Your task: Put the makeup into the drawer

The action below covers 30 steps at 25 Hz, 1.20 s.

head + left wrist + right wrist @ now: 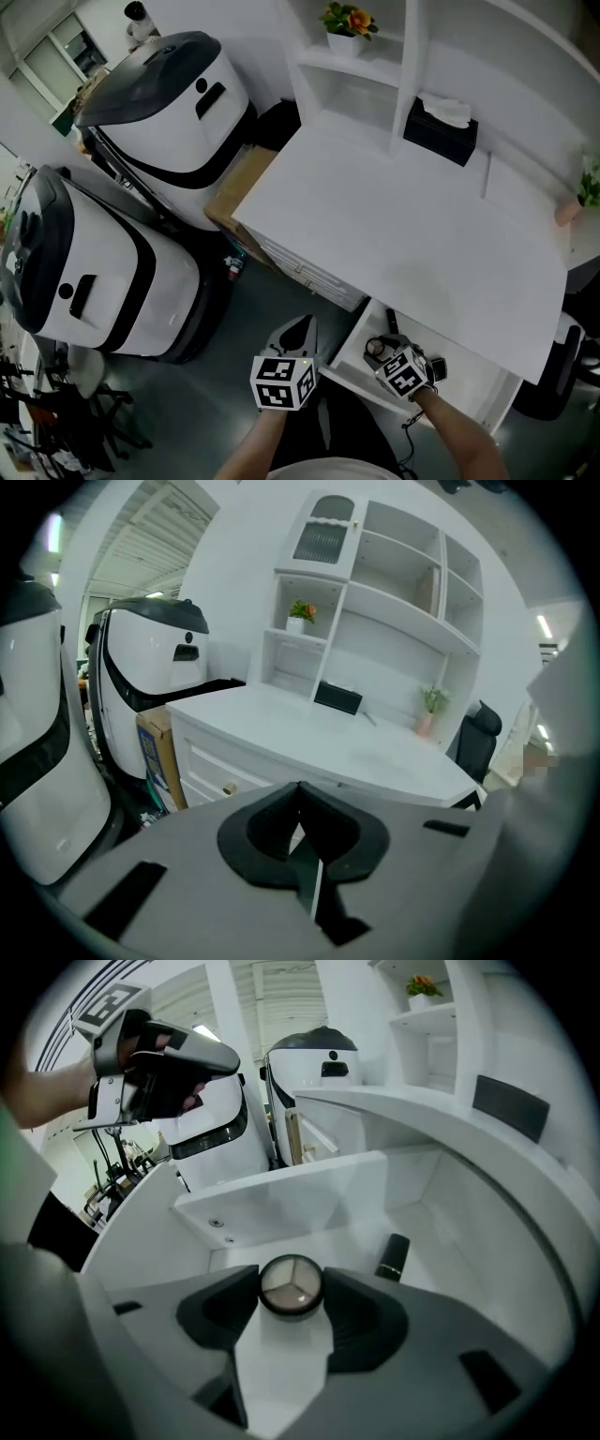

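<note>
Head view: the left gripper (302, 330) is held over the grey floor, just left of the open drawer (349, 366) that is pulled out under the white desk (403, 244). Its marker cube faces up and the forearm comes in from the bottom edge. The right gripper (381, 352) reaches over the drawer's left part on a forearm that slants in from lower right. A round compact (374, 347) sits at its tip and a black tube (392, 322) lies just beyond. A tissue box (441, 131) stands at the back of the desk. Two large white-and-grey machines (178, 103) and a cardboard box (239, 187) stand to the left.

Left gripper view: the jaws are pressed together with nothing between them. They point toward the desk front, where a drawer knob (228, 787) shows.

Right gripper view: the jaws pinch the round compact (292, 1286), one jaw against each side. Its three-part face is turned up, and it is inside the drawer, above the white floor. The black tube (393, 1256) lies on the drawer floor just beyond and to the right, clear of the jaws. At upper left a hand (47, 1091) holds the other gripper level, well apart from the drawer.
</note>
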Tool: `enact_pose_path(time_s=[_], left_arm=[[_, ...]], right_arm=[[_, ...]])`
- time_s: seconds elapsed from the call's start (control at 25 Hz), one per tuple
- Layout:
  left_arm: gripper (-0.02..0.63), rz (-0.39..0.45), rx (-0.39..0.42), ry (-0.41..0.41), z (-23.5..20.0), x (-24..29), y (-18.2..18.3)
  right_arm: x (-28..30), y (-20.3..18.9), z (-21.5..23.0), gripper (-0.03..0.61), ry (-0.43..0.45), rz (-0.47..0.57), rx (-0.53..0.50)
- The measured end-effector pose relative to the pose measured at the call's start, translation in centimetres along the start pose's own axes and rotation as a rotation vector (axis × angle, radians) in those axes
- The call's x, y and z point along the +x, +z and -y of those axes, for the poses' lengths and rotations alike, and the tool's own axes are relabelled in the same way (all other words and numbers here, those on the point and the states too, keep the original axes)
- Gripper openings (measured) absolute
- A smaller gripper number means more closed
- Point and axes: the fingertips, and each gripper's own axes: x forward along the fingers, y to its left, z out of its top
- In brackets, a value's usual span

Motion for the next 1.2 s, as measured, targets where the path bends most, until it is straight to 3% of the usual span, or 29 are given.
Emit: enact_pose_path(time_s=[0.36,0.72,0.96,1.2], left_arm=[[0.003,0.032,-0.053,0.09,-2.2,-2.5,-0.8],[0.003,0.057,-0.065,0.133,-3.5,-4.2,-0.7],[0.003,0.065,-0.054,0.126,-3.5,-4.4,-0.2],[0.003,0.085,-0.031,0.088,-3.0,-4.2,0.8]], right_arm=[[1.5,-0.5,-0.7,0.218,0.023,-0.031,-0.06],[1.9,-0.6,-1.0,0.218,-0.014,-0.052,-0.131],[0.5,-0.3,-1.1,0.218,-0.013,-0.014,-0.09],[-3.7,2.6,0.1,0.218,-0.066,0.164,0.157]])
